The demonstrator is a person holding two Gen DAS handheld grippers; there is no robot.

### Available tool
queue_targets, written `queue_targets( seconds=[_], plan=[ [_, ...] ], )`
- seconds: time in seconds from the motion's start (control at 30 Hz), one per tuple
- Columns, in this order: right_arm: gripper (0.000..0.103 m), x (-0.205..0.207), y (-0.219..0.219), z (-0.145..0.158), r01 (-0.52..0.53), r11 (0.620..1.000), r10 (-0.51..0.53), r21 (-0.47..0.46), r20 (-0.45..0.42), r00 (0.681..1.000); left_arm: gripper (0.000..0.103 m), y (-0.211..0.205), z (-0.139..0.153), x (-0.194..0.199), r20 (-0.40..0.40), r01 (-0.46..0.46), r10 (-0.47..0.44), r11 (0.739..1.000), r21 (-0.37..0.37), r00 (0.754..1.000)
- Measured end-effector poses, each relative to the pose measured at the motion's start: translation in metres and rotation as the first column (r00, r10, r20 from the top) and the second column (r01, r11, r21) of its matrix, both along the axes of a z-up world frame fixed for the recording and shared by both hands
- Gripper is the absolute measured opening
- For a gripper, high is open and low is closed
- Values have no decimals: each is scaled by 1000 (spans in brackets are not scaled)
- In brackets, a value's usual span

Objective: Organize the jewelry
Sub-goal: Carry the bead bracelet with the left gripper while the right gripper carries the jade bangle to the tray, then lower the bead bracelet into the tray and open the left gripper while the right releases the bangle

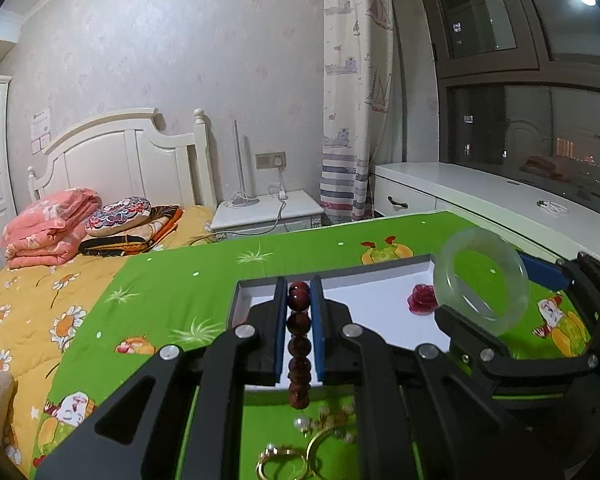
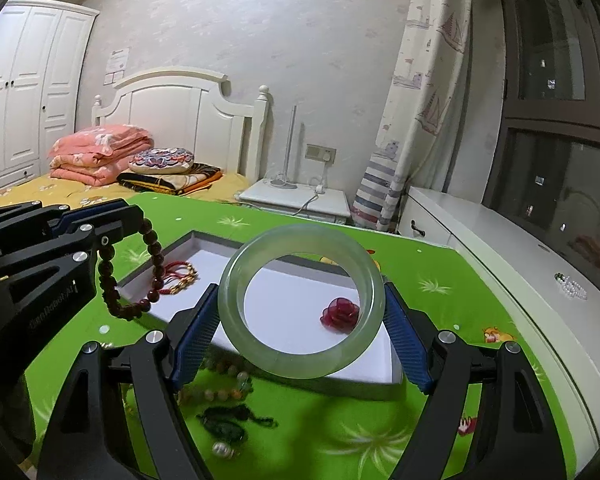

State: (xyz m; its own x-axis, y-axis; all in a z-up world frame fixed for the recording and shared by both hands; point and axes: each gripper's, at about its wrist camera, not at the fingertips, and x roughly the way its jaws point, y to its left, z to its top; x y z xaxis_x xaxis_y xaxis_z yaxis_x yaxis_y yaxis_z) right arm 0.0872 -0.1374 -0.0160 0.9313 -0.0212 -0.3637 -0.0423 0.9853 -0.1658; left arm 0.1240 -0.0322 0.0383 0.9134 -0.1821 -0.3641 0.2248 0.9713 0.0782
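Observation:
My left gripper [image 1: 299, 294] is shut on a dark red bead bracelet [image 1: 299, 324], which hangs down between the blue pads above the near edge of a white-lined tray [image 1: 380, 292]. In the right wrist view that bracelet [image 2: 154, 248] dangles as a loop from the left gripper [image 2: 116, 220]. My right gripper [image 2: 300, 292] is shut on a pale green jade bangle [image 2: 296, 234], held upright above the tray [image 2: 284, 300]. The bangle [image 1: 442, 280] also shows at the right in the left wrist view. A red rose ornament [image 2: 340, 314] and a red cord with gold beads [image 2: 180, 278] lie in the tray.
Loose pieces lie on the green cartoon cloth [image 2: 340, 420] near me: gold rings [image 1: 280, 464], pearls [image 1: 300, 424], a mixed bead string [image 2: 220, 384], a dark green cord piece [image 2: 228, 424]. A white cabinet [image 2: 500, 240] runs along the right. A bed [image 1: 40, 280] lies beyond on the left.

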Motion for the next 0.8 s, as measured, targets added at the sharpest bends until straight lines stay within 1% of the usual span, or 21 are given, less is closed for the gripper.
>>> queue_targets(
  seconds=[0.27, 0.43, 0.67, 0.8],
  plan=[
    [74, 34, -11, -5, 44, 998, -43, 39, -31, 999, 11, -9, 1, 39, -41, -24, 24, 1000, 4, 999],
    [75, 55, -15, -8, 66, 997, -63, 47, -53, 997, 11, -8, -6, 63, -75, -50, 51, 999, 13, 996],
    [75, 81, -13, -16, 87, 995, -83, 42, -74, 994, 11, -4, -19, 93, -139, -81, 81, 997, 8, 987],
    [75, 96, -10, -21, 93, 995, -87, 46, -106, 991, 11, -1, -27, 104, -175, -96, 95, 995, 5, 980]
  ],
)
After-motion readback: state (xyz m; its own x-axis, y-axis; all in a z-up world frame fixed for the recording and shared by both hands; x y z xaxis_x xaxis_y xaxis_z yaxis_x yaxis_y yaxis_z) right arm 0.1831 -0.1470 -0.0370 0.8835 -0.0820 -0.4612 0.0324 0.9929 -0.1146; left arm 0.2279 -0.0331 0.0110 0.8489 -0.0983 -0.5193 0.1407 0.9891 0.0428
